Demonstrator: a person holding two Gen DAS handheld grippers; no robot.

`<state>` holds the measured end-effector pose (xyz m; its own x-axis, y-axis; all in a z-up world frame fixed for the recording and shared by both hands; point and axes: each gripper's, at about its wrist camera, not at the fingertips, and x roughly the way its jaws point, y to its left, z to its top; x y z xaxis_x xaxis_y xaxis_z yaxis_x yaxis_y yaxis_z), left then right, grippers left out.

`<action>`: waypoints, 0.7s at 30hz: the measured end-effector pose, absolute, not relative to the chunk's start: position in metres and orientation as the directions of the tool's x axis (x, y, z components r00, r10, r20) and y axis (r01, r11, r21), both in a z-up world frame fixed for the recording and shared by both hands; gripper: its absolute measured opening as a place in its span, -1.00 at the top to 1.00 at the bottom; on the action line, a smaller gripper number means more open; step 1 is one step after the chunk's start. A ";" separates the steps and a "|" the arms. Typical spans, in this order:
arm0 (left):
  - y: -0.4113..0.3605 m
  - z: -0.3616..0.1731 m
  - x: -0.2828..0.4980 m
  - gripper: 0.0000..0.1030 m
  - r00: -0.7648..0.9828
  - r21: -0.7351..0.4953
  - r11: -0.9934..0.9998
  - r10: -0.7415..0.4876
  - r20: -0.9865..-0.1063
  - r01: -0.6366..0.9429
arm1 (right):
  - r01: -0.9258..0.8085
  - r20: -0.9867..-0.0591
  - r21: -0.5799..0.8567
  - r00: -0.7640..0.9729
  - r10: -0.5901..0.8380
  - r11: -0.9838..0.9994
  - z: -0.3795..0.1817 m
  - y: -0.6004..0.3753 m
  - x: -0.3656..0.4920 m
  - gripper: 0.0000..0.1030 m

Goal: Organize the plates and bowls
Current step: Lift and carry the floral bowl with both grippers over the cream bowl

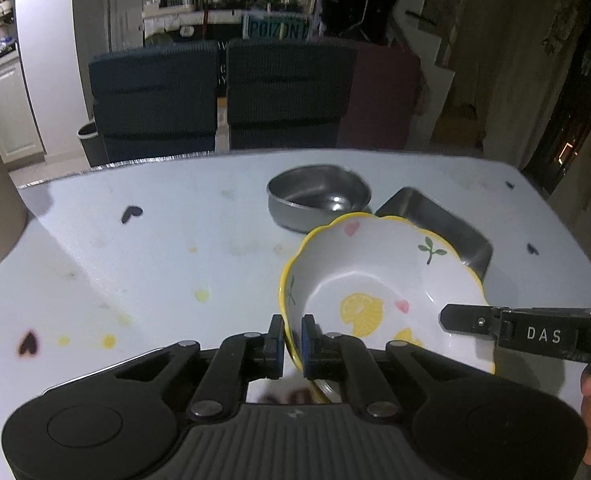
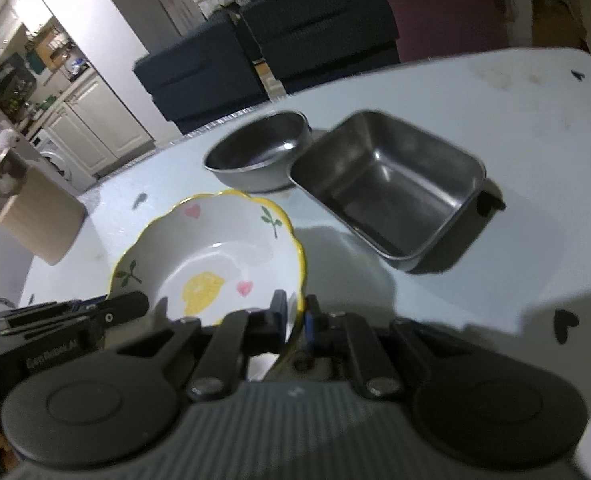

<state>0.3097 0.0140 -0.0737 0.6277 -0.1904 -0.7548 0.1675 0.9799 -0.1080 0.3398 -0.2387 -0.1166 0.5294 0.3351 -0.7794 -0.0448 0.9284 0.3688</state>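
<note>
A white ceramic bowl (image 1: 379, 280) with a yellow scalloped rim, lemons and pink hearts is held above the table by both grippers. My left gripper (image 1: 292, 336) is shut on its left rim. My right gripper (image 2: 296, 316) is shut on its right rim (image 2: 215, 256); that gripper's finger also shows in the left wrist view (image 1: 471, 320). A round steel bowl (image 1: 315, 196) (image 2: 255, 156) and a square steel dish (image 1: 447, 228) (image 2: 391, 184) sit side by side on the table just beyond the ceramic bowl.
The white table (image 1: 155, 264) has heart and dot prints. Dark chairs (image 1: 155, 100) and a maroon chair (image 1: 383, 96) stand at its far edge. A tan box (image 2: 35, 208) sits at the table's left side.
</note>
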 end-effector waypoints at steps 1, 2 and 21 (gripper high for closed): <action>0.014 -0.069 0.304 0.85 0.634 -0.107 0.980 -0.191 -0.749 0.168 | -0.053 -0.773 0.370 0.536 0.339 0.928 -0.113 -0.240 0.337 0.78; 0.013 -0.066 0.299 0.85 0.639 -0.106 0.980 -0.191 -0.745 0.169 | -0.063 -0.766 0.371 0.544 0.343 0.927 -0.108 -0.242 0.333 0.78; 0.025 -0.039 0.199 0.89 0.675 -0.156 0.980 -0.198 -0.710 0.124 | -0.144 -0.710 0.423 0.561 0.426 0.895 -0.079 -0.251 0.262 0.85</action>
